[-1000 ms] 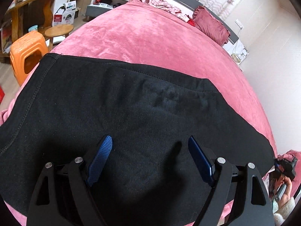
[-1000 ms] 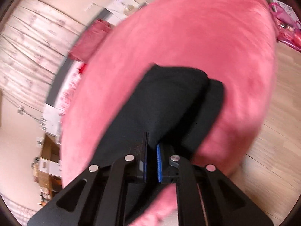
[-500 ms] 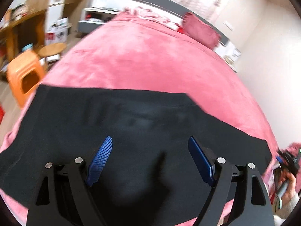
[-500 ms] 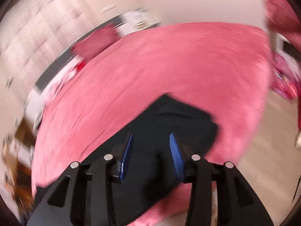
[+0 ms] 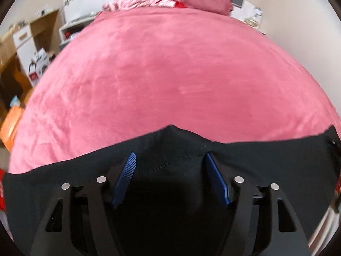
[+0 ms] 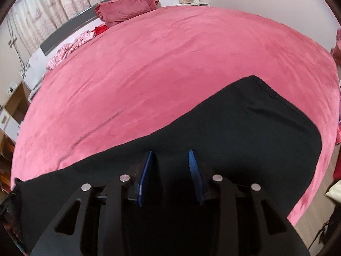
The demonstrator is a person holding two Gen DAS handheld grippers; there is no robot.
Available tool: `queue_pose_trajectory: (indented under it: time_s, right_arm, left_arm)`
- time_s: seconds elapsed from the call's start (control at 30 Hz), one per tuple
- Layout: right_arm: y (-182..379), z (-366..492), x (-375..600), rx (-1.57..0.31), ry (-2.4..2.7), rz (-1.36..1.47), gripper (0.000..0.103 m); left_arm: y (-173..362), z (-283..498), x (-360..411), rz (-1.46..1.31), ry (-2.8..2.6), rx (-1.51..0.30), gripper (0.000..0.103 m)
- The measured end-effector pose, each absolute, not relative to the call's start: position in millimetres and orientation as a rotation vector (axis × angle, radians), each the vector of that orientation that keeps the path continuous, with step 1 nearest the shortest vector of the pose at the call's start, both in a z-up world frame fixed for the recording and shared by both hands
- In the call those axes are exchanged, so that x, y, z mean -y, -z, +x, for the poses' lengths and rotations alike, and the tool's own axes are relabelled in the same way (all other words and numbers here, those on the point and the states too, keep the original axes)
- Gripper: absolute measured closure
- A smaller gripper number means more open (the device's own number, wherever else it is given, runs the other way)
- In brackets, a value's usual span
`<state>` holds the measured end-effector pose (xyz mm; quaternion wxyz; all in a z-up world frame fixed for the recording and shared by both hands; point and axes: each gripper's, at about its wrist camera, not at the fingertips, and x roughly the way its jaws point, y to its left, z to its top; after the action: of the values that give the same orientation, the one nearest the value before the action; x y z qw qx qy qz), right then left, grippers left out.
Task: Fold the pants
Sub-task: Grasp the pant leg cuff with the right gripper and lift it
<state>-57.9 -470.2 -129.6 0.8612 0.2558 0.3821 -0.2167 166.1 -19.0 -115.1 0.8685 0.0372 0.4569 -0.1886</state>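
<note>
- Left wrist view: the left gripper (image 5: 169,160), black-framed with ribbed blue pads, hangs over the black knit pants (image 5: 64,183). Its jaws stand well apart and have just been closing a little; cloth lies below and between them, but the pads press on nothing.
- A stitched seam of the pants runs across between the two blue pads, and the garment's far edge rises to a small peak just beyond the fingertips.
- The pants lie flat across the near edge of the pink velvety bedspread (image 5: 170,74), stretching from the left side of the picture to the right.
- Right wrist view: the right gripper (image 6: 170,160) is parted to a narrower gap, its jaws having just been closing slightly. Black fabric lies under them; nothing is pinched.
- From this side the pants (image 6: 245,132) end to the right in a hemmed edge, near the bed's corner.
- A dark red frilled pillow (image 6: 127,8) rests at the head of the bed against a grey headboard (image 6: 64,34), well apart from the pants.
- Pale patterned curtains (image 6: 64,2) hang behind the headboard.
</note>
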Motion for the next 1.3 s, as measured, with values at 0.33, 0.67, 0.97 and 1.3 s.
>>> queue_pose_trajectory:
  time_s: [0.33,0.67,0.97,1.3]
  right_arm:
    - [133,-56,475,-0.710,0.492,0.622,0.068]
    - [130,-145,527,-0.731,0.560,0.846,0.098]
    - [105,-193,526,-0.559,0.555,0.942,0.020]
    - [134,-214,552,-0.559,0.604,1.114,0.022]
  left_arm:
    - [125,168,16,0.069,0.402,-0.863,0.020]
    - [126,90,-6,0.189,0.473,-0.812,0.012]
    - [120,75,-19,0.128,0.410,-0.885,0.007]
    - [104,76,-101,-0.216,0.209,-0.887,0.004]
